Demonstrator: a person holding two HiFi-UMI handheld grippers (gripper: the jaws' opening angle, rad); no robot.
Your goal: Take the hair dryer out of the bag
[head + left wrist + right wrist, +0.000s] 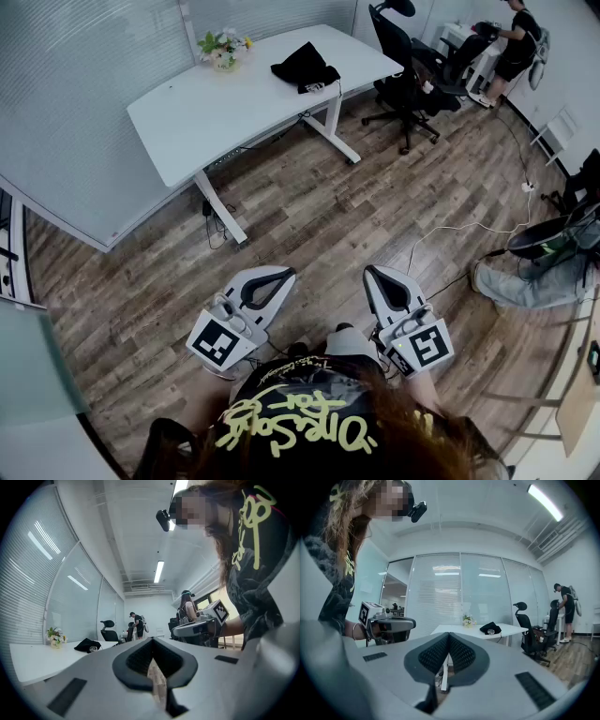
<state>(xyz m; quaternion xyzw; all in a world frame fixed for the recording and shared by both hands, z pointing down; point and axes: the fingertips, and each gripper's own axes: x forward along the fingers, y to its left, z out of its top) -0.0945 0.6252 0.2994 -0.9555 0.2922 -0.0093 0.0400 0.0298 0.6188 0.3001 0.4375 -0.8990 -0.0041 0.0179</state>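
Observation:
A black bag point(306, 67) lies on the white table point(216, 108) far ahead of me; it also shows small in the left gripper view point(87, 645) and in the right gripper view point(490, 628). No hair dryer is visible. My left gripper point(285, 274) and right gripper point(371, 273) are held level close to my body, over the wooden floor, well short of the table. Both are shut with nothing between their jaws. Each shows in the other's view: the right gripper point(199, 627), the left gripper point(389, 624).
A small pot of flowers point(224, 49) stands at the table's back edge. Black office chairs point(405, 70) stand to the right of the table. A person point(513, 45) stands at the far right by a desk. Cables point(450, 234) run across the floor.

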